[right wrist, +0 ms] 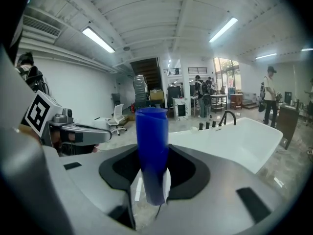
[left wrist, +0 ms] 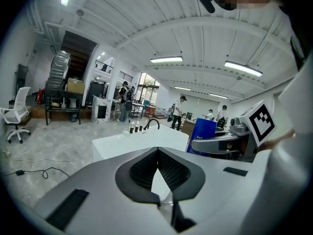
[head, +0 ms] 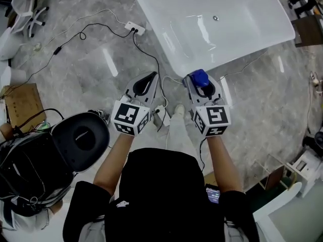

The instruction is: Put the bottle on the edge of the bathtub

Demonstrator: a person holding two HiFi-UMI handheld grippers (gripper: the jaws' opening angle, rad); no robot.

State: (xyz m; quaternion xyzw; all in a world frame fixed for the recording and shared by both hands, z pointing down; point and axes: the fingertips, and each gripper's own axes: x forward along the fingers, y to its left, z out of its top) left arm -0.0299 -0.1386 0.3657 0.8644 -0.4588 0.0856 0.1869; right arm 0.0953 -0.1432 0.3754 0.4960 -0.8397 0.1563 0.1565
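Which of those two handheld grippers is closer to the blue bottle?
Right. The right gripper clamps the blue bottle between its jaws. The left gripper is off to the bottle's left, apart from it, with its jaws together on nothing.

The tall plastic bottle [right wrist: 152, 141] is deep blue all over, and the glossy moulded bathtub [head: 154, 26] is plain white, set against a polished stone floor [head: 91, 54] marbled in grey with paler veins. The moulded plastic left gripper [head: 150, 77] and right gripper [head: 203, 83] are light grey with black ribbed pads, and each carries a cube patterned with black squares on white. The thin cables [head: 157, 62] are black, the small power strip [head: 135, 28] white, and the flat cardboard box [head: 22, 105] brown.
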